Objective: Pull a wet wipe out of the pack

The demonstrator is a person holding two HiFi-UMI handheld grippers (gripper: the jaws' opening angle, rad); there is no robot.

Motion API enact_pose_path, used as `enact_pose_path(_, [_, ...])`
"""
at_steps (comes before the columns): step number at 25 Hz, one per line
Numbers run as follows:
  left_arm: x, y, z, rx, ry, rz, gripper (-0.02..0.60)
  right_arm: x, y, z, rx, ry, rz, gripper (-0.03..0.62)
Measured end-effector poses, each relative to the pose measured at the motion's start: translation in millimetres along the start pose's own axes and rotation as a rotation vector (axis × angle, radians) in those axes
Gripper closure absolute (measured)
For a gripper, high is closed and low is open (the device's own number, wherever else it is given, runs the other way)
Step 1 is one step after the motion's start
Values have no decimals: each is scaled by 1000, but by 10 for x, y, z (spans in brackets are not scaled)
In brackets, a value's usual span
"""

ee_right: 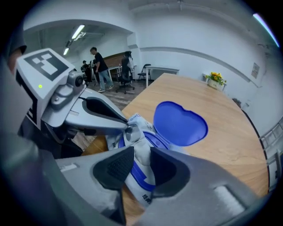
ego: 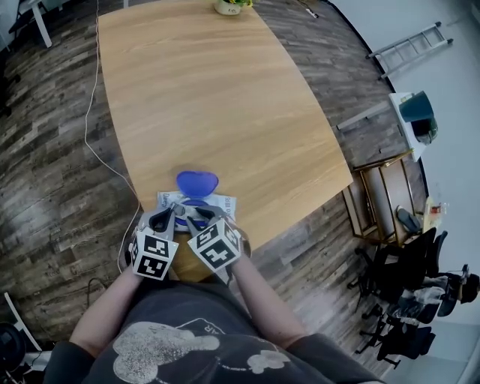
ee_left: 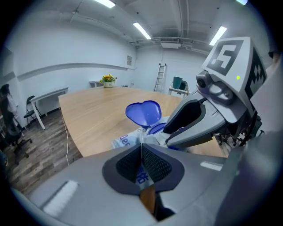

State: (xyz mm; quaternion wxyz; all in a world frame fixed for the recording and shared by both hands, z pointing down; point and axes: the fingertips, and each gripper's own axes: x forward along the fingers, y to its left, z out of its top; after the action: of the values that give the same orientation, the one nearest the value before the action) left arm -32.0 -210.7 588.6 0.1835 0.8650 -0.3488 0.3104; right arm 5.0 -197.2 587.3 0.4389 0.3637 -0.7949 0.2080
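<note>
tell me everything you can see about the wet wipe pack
The pack is a soft white pouch with blue print, lying flat at the near edge of the wooden table. Its blue heart-shaped lid stands flipped open. The left gripper pinches its film edge; the right gripper, jaws apart, straddles a white wipe bulging from the opening.

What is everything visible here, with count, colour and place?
table: one, light wood, centre.
wipe pack: one, white with blue print, table's near edge.
lid: one, blue, flipped open on the pack.
potted plant: one, yellow flowers, table's far end.
cable: one, white, floor left of table.
ladder: one, grey, by the right wall.
office chairs: several, black, right.
left gripper: one, grey, fingers shut on the pack's edge.
right gripper: one, grey, fingers apart around white material at the pack's opening.
</note>
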Motion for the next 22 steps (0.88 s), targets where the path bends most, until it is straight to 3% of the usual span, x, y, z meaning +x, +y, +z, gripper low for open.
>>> enact_pose_path(8, [38, 77, 79, 25, -11, -37, 558, 71, -74, 52, 108, -5, -64, 503])
enact_pose_path(12, [15, 99, 76, 35, -15, -44, 558, 98, -118, 77, 156, -8, -85, 574])
enact_pose_path(22, [7, 152, 88, 45, -19, -42, 557, -149, -133, 243, 160, -126, -95, 586])
